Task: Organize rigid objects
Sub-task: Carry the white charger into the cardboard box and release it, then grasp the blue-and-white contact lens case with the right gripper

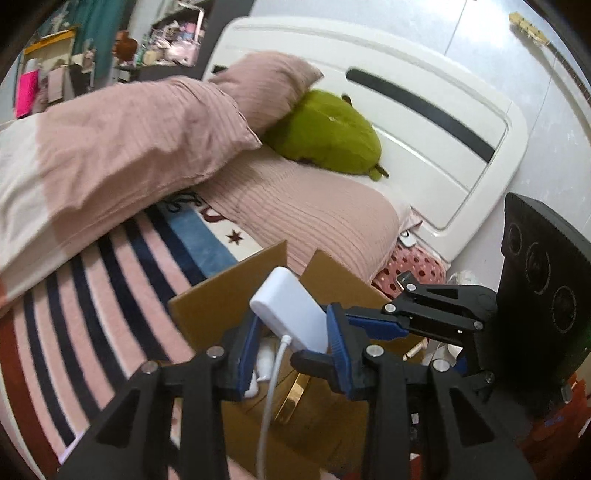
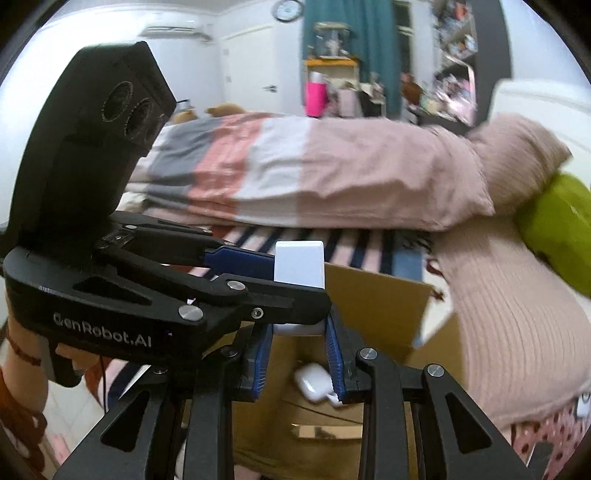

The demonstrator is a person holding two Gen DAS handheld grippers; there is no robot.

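Observation:
A white power bank (image 1: 291, 314) with a white cable (image 1: 271, 391) hanging from it is held over an open cardboard box (image 1: 218, 306). My left gripper (image 1: 293, 332) is shut on it. My right gripper (image 2: 297, 334) reaches in from the side and its blue fingers (image 2: 332, 350) close on the same power bank (image 2: 299, 266). The right gripper also shows in the left wrist view (image 1: 373, 325). Inside the box lie a white earbud case (image 2: 314, 382) and a gold-edged object (image 1: 291, 400).
The box (image 2: 373, 295) stands beside a bed with a striped blanket (image 1: 110, 280), pink pillows (image 1: 122, 140), a green plush (image 1: 328, 133) and a white headboard (image 1: 424, 122). Cluttered shelves and a teal curtain (image 2: 347, 33) are at the far side.

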